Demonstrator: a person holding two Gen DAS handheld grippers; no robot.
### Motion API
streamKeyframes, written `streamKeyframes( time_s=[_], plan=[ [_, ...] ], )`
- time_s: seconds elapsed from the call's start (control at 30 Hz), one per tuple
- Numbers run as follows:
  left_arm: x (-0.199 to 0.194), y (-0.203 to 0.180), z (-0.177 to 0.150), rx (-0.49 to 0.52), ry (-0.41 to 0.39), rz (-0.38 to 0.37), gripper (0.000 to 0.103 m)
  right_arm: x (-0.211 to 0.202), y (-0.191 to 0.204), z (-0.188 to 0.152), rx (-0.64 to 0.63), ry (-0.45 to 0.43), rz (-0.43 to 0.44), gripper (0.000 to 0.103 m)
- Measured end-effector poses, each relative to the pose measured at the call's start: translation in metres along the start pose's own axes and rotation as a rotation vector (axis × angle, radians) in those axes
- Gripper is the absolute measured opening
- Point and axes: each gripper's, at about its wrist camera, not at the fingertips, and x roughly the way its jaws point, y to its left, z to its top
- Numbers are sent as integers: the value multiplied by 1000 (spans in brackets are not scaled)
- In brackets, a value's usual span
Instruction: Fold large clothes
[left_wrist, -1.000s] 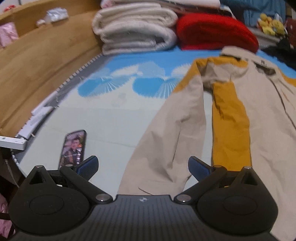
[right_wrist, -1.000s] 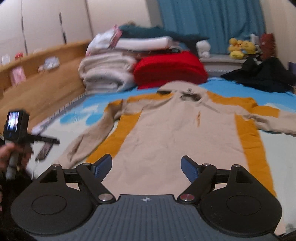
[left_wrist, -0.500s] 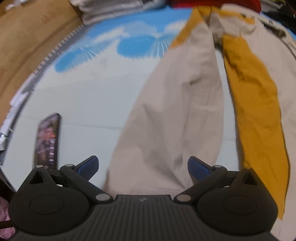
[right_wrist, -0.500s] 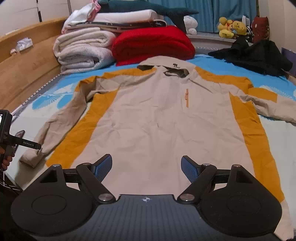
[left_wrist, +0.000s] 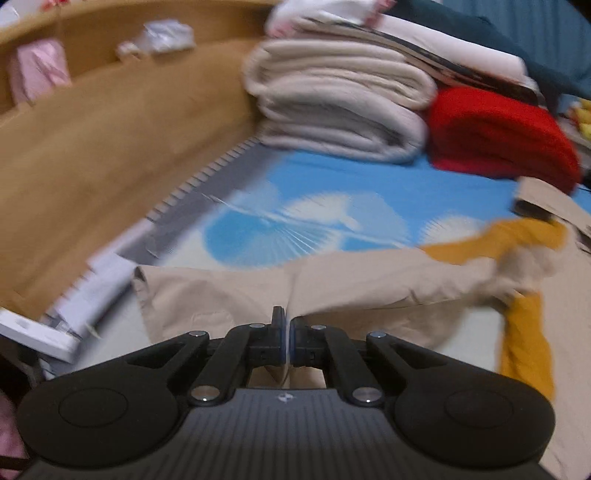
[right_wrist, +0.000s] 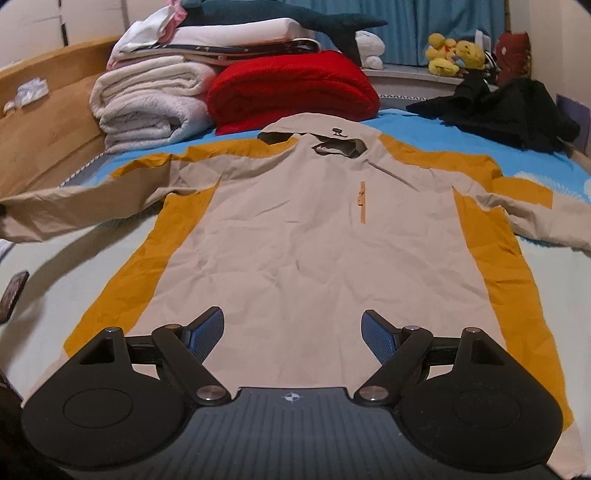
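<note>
- My left gripper (left_wrist: 287, 334) is clamped tight on the jacket's left sleeve (left_wrist: 229, 295), lifted off the bed (left_wrist: 314, 218).
- My right gripper (right_wrist: 293, 332) gapes wide above the jacket (right_wrist: 314, 236), spread flat.

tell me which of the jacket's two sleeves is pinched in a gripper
The sleeve on the wooden headboard side: the left gripper is shut on it. The other sleeve lies free on the bed.

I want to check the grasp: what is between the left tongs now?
The jacket's beige sleeve, pinched near its cuff between the shut left tongs; left wrist view shows it.
</note>
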Motion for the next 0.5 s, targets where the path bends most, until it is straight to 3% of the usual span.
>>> streamKeyframes(
  time_s=[0.17,0.3,0.4,0.5],
  plan=[
    [0,-6,68,-25,-21,66,1,13,-10,-2,3,11,-5,82],
    [-28,-54,137,-1,-87,42,1,26,-27,0,31,8,-21,82],
    [-68,-128,182,62,-178,-51,1,37,-44,-1,58,-2,-42,82],
    [-115,-216,205,127,-259,-219,1,46,-60,-5,83,7,-58,82]
  ],
)
